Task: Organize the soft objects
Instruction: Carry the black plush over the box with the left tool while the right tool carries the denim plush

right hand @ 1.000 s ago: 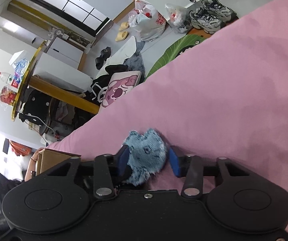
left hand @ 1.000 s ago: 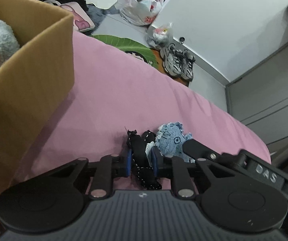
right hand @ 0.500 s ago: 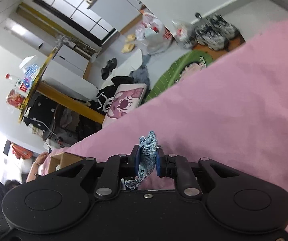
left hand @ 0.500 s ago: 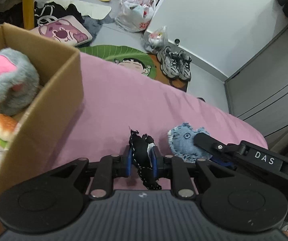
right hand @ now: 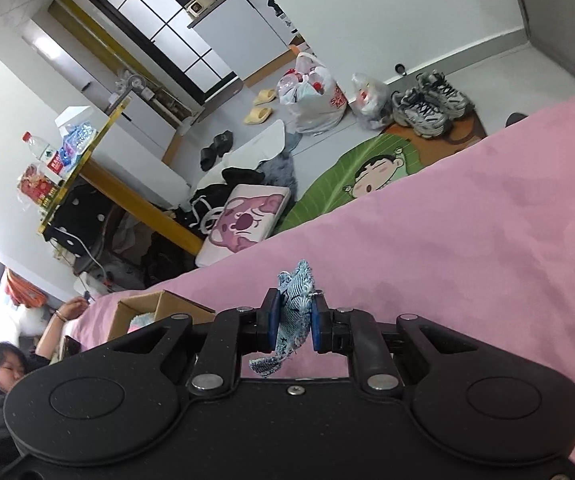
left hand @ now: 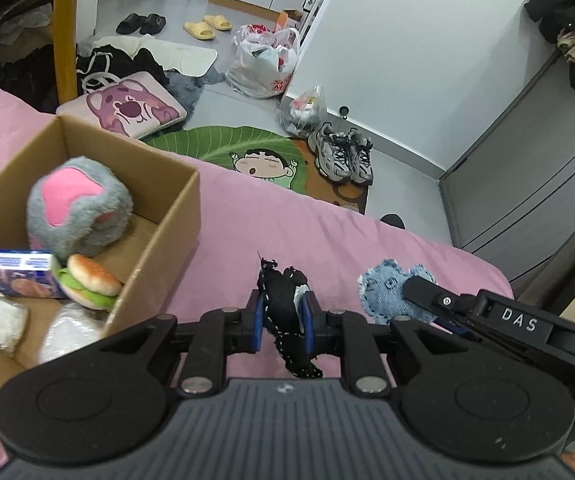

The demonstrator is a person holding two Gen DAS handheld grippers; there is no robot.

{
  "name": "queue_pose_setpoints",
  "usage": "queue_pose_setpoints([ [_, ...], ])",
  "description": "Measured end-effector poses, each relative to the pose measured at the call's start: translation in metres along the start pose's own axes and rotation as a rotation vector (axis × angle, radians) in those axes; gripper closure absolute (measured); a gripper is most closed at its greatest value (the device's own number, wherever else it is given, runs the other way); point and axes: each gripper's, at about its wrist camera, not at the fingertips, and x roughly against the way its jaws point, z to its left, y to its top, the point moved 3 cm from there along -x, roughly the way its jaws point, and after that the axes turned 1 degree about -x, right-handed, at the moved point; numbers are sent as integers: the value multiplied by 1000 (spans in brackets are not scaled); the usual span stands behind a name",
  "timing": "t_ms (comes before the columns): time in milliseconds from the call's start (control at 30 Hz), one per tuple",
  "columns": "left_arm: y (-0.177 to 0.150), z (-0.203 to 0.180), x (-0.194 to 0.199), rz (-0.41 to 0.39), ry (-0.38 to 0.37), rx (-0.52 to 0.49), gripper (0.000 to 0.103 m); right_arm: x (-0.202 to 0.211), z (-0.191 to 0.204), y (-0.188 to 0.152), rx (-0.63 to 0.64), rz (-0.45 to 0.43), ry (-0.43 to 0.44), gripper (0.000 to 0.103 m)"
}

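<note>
The left gripper (left hand: 283, 316) has its jaws pinched on a black soft toy (left hand: 285, 304) with white stitching, held just above the pink bed (left hand: 271, 216). The cardboard box (left hand: 167, 236) is the landmark: the black toy hangs just to the right of the box's near right wall, not over its opening. Inside the box lie a grey and pink plush (left hand: 79, 208), a small plush burger (left hand: 93, 284) in front of it, a blue and white carton (left hand: 17, 274) to the burger's left, and a white bundle (left hand: 3, 320) nearest the camera.

Further right of the box, beyond the black toy, the right gripper (right hand: 292, 320) has its jaws closed narrowly on a blue denim soft piece (right hand: 293, 308), frayed at the edges, which is raised off the bed. From the right wrist view the box (right hand: 155, 308) sits to the left of the denim piece, with a person (right hand: 11, 364) beyond it at the bed's far side.
</note>
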Motion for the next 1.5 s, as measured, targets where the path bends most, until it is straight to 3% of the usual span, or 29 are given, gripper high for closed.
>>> queue_pose_setpoints([
  [533,15,41,62,-22,-50,-1,85,35,57,-28,71,-57,-75,87],
  [867,32,84,89,-59,-51,18,85,37,107,-33,81,-81,-54,87],
  [1133,43,123,90,-53,-45,55,85,23,147,-38,124,-68,-42,87],
  [1500,33,164,65,40,-29,123,83,-9,192,-56,184,-18,-54,87],
])
